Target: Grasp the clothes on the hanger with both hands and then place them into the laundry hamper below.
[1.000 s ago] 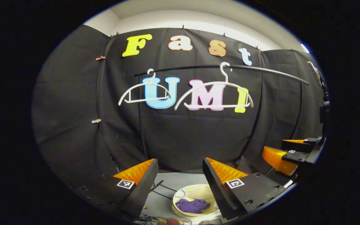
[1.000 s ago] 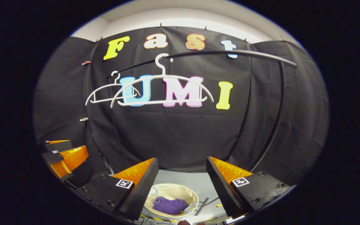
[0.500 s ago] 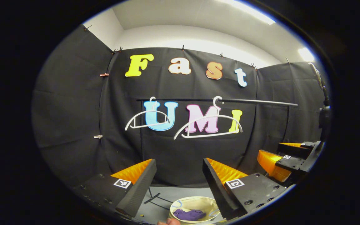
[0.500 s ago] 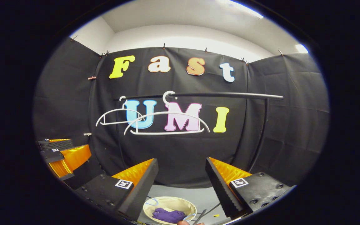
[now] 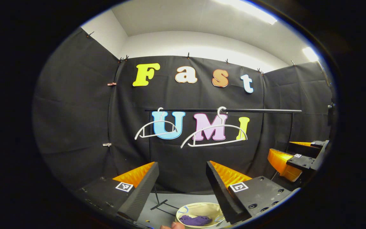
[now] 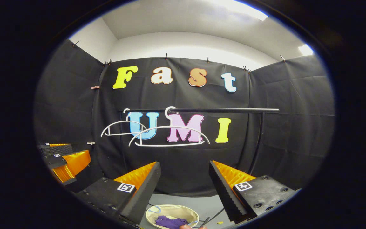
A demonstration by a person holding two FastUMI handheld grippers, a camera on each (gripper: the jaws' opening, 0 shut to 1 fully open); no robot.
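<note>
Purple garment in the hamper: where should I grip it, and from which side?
Pinch a raised fold of the purple garment, coming straight down through the open top of the hamper: it lies crumpled inside, and the hamper wall blocks any sideways approach.

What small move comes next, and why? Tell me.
Probably none beyond easing both hands back: both hangers on the rail are bare, the purple garment lies in the hamper, and the left gripper and right gripper are open and empty.

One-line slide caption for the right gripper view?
Open right gripper faces two bare white hangers; purple garment lies in cream hamper.
</note>
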